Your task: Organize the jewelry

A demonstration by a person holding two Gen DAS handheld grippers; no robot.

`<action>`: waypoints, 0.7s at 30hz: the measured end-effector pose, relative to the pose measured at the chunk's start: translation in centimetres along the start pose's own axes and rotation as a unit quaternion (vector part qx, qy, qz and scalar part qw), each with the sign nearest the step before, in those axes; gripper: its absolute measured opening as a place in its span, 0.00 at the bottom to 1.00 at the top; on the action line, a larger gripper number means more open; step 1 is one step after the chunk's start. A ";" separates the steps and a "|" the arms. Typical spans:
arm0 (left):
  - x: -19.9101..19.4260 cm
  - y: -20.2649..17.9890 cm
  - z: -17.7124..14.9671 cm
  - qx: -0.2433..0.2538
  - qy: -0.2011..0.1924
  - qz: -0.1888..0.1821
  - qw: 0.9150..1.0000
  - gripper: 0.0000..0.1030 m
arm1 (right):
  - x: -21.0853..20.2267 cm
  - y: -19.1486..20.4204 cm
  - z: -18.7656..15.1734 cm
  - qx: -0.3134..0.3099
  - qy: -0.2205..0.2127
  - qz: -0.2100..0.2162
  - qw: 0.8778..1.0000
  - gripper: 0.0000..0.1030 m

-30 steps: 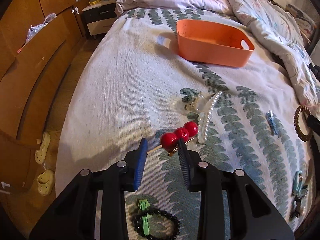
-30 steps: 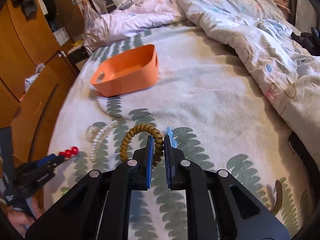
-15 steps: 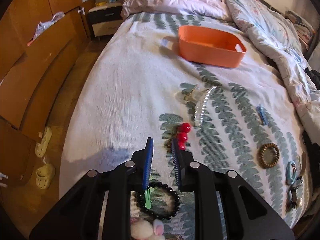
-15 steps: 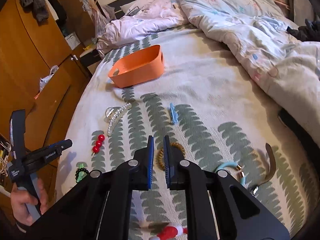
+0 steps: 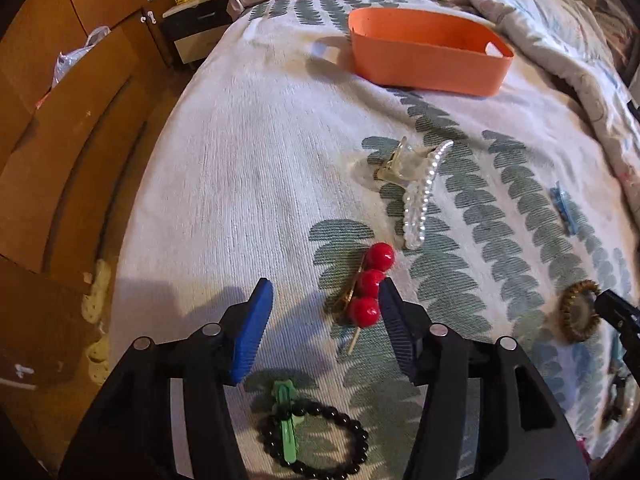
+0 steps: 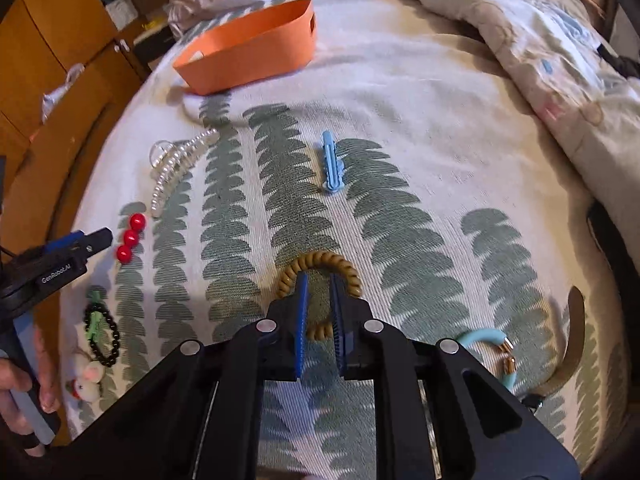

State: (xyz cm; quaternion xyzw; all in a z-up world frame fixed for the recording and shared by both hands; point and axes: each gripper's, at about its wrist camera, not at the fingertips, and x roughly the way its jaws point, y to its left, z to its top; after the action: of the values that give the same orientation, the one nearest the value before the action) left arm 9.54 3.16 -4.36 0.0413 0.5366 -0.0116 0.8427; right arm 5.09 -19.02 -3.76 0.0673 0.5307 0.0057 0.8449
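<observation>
Near to far. Closest to my left gripper point(image 5: 326, 332): black bead bracelet point(image 5: 314, 438) with the green clip point(image 5: 287, 420) lying across it, both untouched on the bed point(image 5: 224, 184). Left jaws are opening now, about half spread; the red bead hairpin point(image 5: 366, 286) lies flat on the bedspread between them, beside the right-hand pad, neither pad pressing it. A second ago this pin sat up at my fingertips, so I read this as it being down again, not carried.

My right gripper point(image 6: 319, 320) is almost shut with nothing in it. Its fingers hang over the brown spiral hair tie point(image 6: 320, 276), which lies flat under them; a second ago the tie stood pinched between these pads, now it's loose on the bed.

Further out: pearl claw clip point(image 5: 420, 196), blue clip point(image 6: 331, 168), teal ring point(image 6: 486, 350) off to the right.

Farthest: the orange bin point(image 5: 424, 60), well apart from everything; its visible inside looks empty.

Meaning: both picks need redoing, nothing binned yet by the look of it.
</observation>
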 end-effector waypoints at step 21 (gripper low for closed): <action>3.3 -1.3 -0.5 0.013 0.046 -0.002 0.999 0.57 | 2.2 0.4 -0.2 -0.023 0.032 -0.027 0.999 0.19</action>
State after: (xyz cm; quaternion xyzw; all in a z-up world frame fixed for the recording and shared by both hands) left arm 10.41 1.97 -7.58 0.0517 0.5749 -0.0180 0.8164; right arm 5.95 -18.41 -5.77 0.0329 0.5590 -0.0025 0.8285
